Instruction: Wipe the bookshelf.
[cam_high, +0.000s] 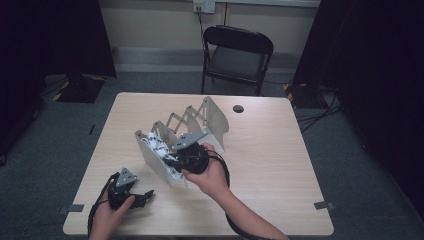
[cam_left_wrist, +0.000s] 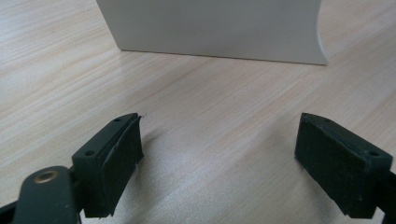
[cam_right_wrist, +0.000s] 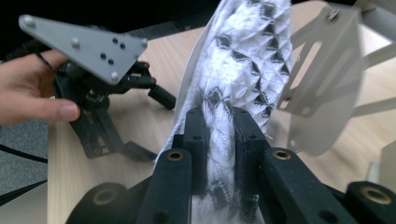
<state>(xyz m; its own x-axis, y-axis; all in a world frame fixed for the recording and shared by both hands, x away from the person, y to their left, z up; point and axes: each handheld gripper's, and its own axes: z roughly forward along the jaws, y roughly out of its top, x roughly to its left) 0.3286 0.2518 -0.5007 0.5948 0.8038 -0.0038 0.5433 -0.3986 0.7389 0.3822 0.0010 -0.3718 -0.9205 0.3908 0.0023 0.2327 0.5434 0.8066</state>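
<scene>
While clamped in right gripper (cam_right_wrist: 219, 135), cloth (cam_right_wrist: 247, 56) lengthwise upward

L gripper (cam_left_wrist: 219, 154) jaws wide apart over wood table (cam_left_wrist: 210, 102), pale panel (cam_left_wrist: 215, 28) just ahead.

You are working in a lab-style recording space. A bare light-wood table (cam_high: 280, 165) stands on grey carpet (cam_high: 360, 200), flanked by black curtains (cam_high: 55, 35). A black folding chair (cam_high: 235, 57) sits beyond the table, cables (cam_high: 320, 107) trail across the floor, and a wall socket (cam_high: 204, 6) sits on the plain back wall.
</scene>
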